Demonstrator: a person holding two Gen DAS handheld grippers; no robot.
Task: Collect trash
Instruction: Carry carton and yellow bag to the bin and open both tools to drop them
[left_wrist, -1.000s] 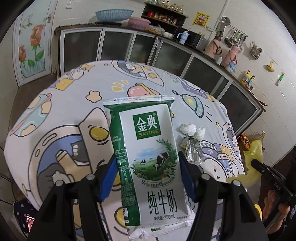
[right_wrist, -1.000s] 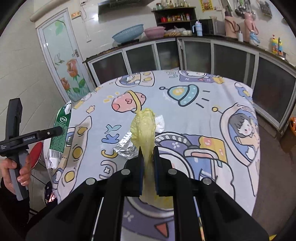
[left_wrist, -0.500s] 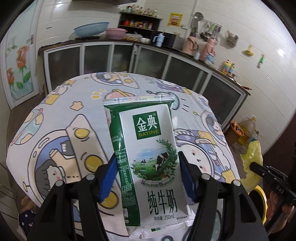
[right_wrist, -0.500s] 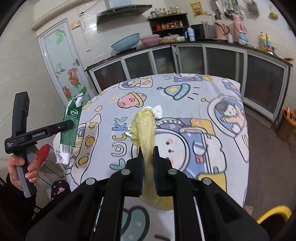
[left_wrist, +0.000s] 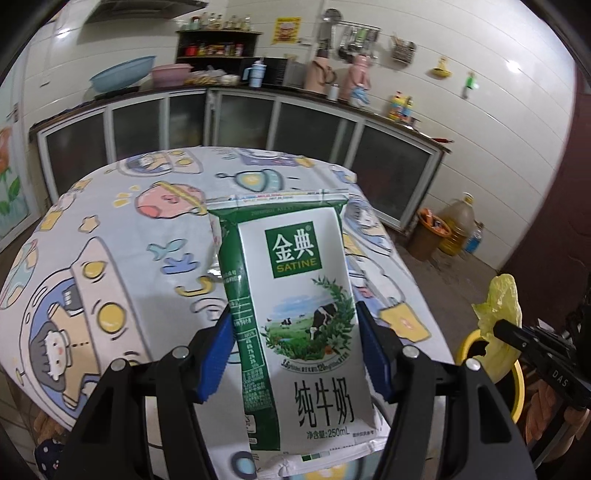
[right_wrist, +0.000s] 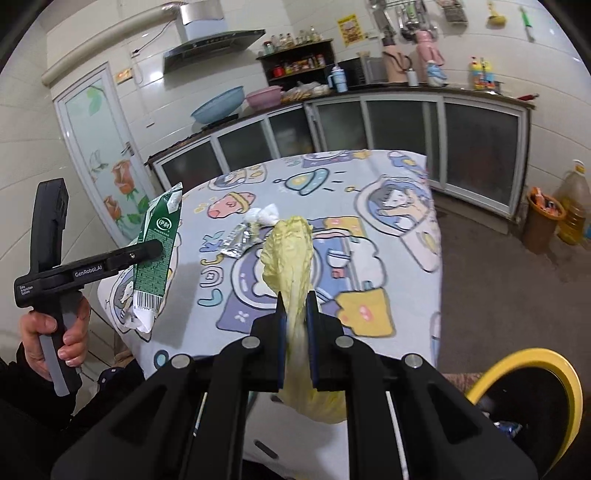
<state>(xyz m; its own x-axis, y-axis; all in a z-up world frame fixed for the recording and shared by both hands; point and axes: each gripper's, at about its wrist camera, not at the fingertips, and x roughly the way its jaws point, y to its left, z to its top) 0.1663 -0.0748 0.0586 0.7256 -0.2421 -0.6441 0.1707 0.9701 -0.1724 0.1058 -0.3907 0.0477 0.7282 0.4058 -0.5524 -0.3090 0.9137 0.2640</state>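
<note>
My left gripper is shut on a green-and-white milk carton, its blue pads pressing both sides. The right wrist view shows that same carton held off the table's left edge. A crumpled yellow plastic bag is pinched between the pads of my right gripper, which is shut on it above the table's near edge. In the left wrist view the bag appears at the far right. Silver foil and white tissue wads lie on the cartoon tablecloth.
A yellow-rimmed black bin stands on the floor at the near right of the table. Farther right are an orange bin and an oil jug. Kitchen cabinets line the back wall.
Both grippers have drawn back from the table and swung right, carrying the carton and the bag. The yellow-rimmed bin has come into the right wrist view.
</note>
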